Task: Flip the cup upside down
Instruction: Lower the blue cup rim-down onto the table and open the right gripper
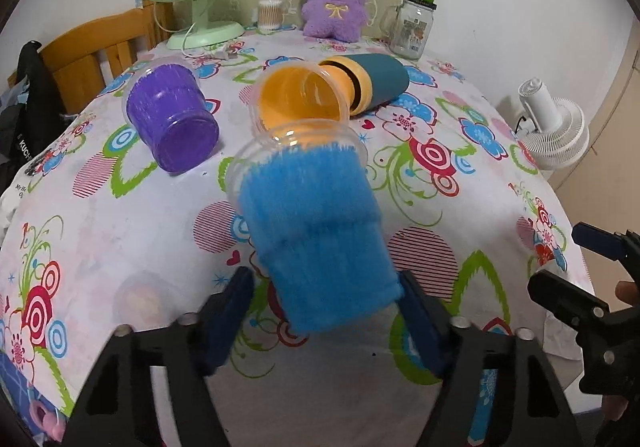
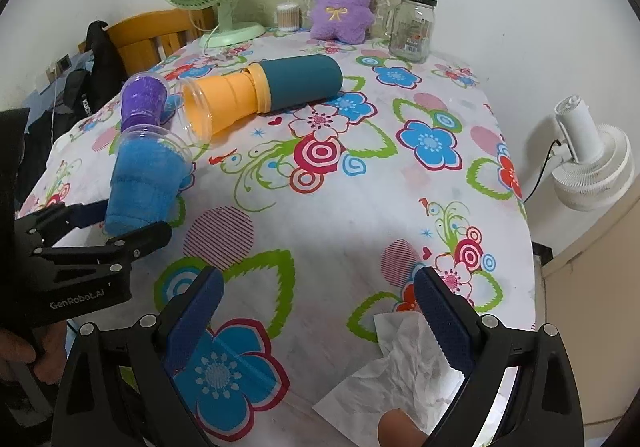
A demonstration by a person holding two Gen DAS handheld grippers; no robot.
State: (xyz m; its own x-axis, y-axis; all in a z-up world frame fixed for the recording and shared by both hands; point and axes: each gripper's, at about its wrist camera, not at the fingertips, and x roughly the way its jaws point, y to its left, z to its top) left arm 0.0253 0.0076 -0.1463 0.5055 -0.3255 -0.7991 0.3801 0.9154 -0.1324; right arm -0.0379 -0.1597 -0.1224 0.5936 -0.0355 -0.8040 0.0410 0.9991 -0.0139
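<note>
- In the right wrist view's left side, the left gripper (image 2: 132,223) is clamped on the base end of the blue cup (image 2: 146,179), which is lifted off the flowered table (image 2: 320,247).
- In the left wrist view, the cup (image 1: 316,231) fills the centre: base between the fingers (image 1: 230,311), long axis tilting away toward the top, clear rim farthest out, so a wrist roll should bring the mouth down.
- The right gripper (image 2: 320,311), at lower centre, has its fingers apart and empty, well apart from the cup; a crumpled tissue (image 2: 404,371) lies beneath.
</note>
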